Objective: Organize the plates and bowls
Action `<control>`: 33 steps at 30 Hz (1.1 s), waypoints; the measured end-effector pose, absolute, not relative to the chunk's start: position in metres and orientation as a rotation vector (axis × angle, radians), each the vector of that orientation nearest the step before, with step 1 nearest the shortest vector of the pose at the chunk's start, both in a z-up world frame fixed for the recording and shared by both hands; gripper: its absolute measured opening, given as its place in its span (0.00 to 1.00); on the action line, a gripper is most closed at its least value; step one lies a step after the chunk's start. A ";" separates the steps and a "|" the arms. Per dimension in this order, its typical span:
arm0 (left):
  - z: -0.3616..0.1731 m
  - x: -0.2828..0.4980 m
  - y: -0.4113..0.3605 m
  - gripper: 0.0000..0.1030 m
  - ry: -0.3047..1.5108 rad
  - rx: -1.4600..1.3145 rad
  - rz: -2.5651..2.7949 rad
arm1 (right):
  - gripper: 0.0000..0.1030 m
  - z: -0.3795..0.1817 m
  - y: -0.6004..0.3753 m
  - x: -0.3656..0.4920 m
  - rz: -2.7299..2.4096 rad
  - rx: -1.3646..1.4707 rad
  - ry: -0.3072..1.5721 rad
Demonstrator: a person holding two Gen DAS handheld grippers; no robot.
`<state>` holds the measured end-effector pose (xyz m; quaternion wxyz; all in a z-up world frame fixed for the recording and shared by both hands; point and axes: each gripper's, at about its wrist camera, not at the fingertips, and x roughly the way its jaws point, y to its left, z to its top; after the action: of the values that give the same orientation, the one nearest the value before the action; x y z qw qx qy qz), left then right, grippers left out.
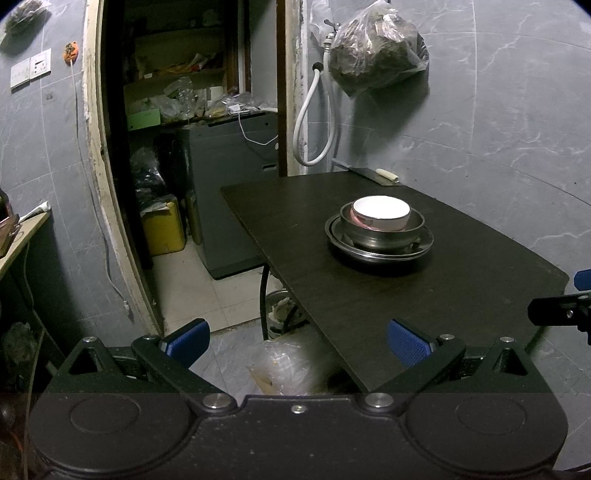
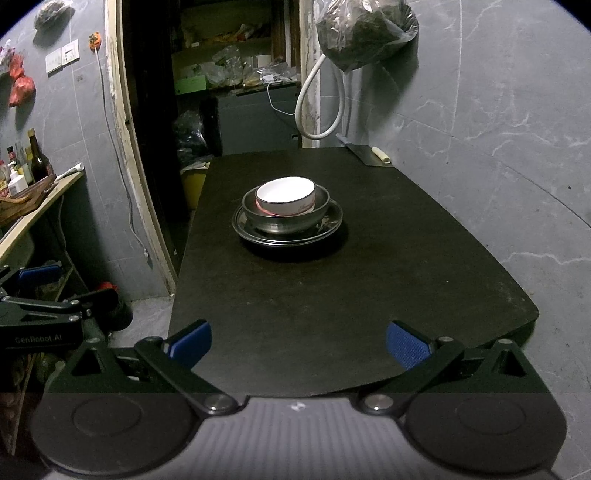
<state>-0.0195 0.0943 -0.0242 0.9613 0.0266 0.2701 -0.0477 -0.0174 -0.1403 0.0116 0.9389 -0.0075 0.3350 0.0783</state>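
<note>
I see a stack near the middle of the dark rectangular wooden table (image 2: 332, 295): a white ceramic bowl (image 2: 285, 195) sits inside a grey steel bowl (image 2: 286, 218), which rests on shallow round steel plates (image 2: 288, 236). How many plates, I can't tell. My left gripper (image 1: 298, 341) hangs off the table's near left corner, blue-padded fingers (image 1: 408, 345) spread wide, holding nothing. My right gripper (image 2: 299, 341) is over the near table edge, fingers apart too, empty, well short of the stack. A cleaver with a pale handle (image 2: 369, 153) lies at the far edge by the grey marbled wall (image 2: 498, 129). A clear plastic bag of dark stuff (image 2: 364, 31) hangs above it.
</note>
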 end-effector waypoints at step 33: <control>-0.031 -0.007 0.096 0.99 0.604 0.040 -0.117 | 1.00 0.009 -0.134 -0.006 0.139 -0.018 0.717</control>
<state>-0.0066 0.0963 -0.0315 0.9528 0.0198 0.2974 -0.0576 -0.0060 -0.1336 0.0095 0.9340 -0.0090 0.3505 0.0681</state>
